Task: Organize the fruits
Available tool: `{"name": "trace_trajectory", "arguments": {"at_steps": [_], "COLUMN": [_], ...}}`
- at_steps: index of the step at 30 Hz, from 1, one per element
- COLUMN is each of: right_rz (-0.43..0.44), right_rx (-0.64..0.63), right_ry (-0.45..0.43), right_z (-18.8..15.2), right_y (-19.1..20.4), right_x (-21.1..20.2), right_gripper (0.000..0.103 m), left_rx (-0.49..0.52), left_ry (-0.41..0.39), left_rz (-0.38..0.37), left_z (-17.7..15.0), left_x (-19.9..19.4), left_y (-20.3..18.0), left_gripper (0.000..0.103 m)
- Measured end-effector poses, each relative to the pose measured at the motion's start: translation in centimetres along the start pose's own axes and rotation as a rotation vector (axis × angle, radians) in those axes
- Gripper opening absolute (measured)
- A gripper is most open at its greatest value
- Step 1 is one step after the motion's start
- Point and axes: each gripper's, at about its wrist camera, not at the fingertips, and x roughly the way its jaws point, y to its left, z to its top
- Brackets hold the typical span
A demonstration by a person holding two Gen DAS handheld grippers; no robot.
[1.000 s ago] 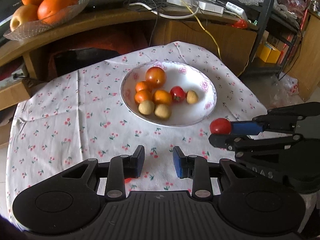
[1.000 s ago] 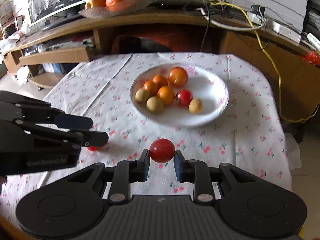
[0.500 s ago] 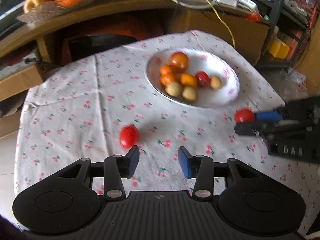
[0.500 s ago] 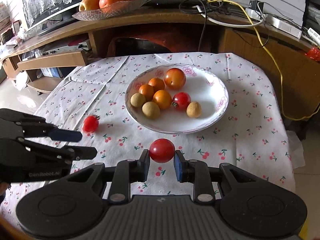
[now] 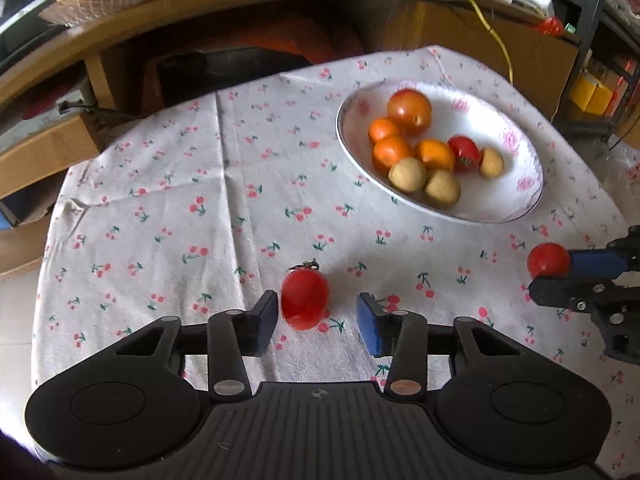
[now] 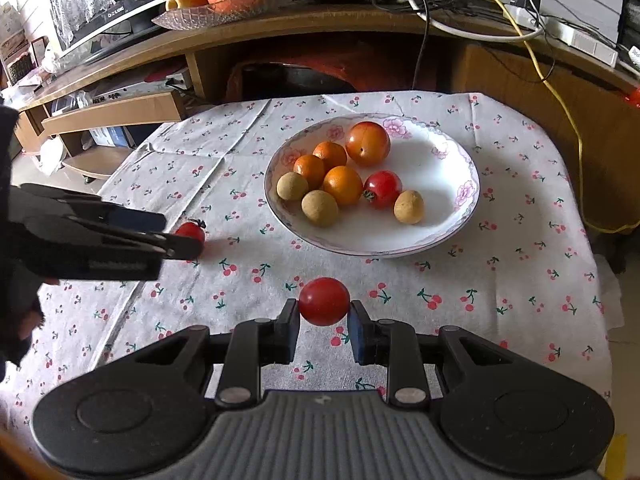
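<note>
Now we see that our left tongs point(image 5: 318, 316) have moved since a moment ago: the little red tomato point(image 5: 305, 299) that lay a bit ahead of them on the cloth now sits right between their two blue pads. The left tongs are open, with the tomato close to the left pad and a gap on the other side, so nothing is pinched yet. We think this means the next small job is to close on it. Our right tongs point(image 6: 324, 322) are closed on a round red tomato point(image 6: 324, 301), just as before, and they hold it up above the table point(image 6: 520, 280), near the front side of the white bowl point(image 6: 460, 216). The bowl already has an orange-red fruit, three small oranges, one red tomato and three little brown fruits in it, all sitting on the left half. The right half of the bowl is bare, so we think there is good room to set both tomatoes there. The way from the right tongs to the bowl is short and nothing stands in between. The left tongs have more cloth to cross, and the bowl rim is a low edge to lift over. The table edge drops off close behind the bowl and on the right side, so a rolling tomato could fall.
</note>
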Motion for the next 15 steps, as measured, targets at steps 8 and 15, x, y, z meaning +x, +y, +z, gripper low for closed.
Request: {"name": "trace_trajectory", "arguments": {"at_steps": [8,15], "right_rz": [-0.003,-0.011], "right_rx": [0.008,0.019], "right_ry": [0.008,-0.015], "right_z": [-0.1,0.3], "right_y": [-0.2,-0.6], "right_x": [0.3,-0.1], "right_gripper": [0.024,0.024], "left_rx": [-0.021,-0.078], "left_ry": [-0.002,-0.023], "left_rz": [0.012,-0.049], "left_z": [0.0,0.6], "left_x": [0.2,-1.2], "left_y": [0.1,0.2], "left_gripper": [0.035,0.034]}}
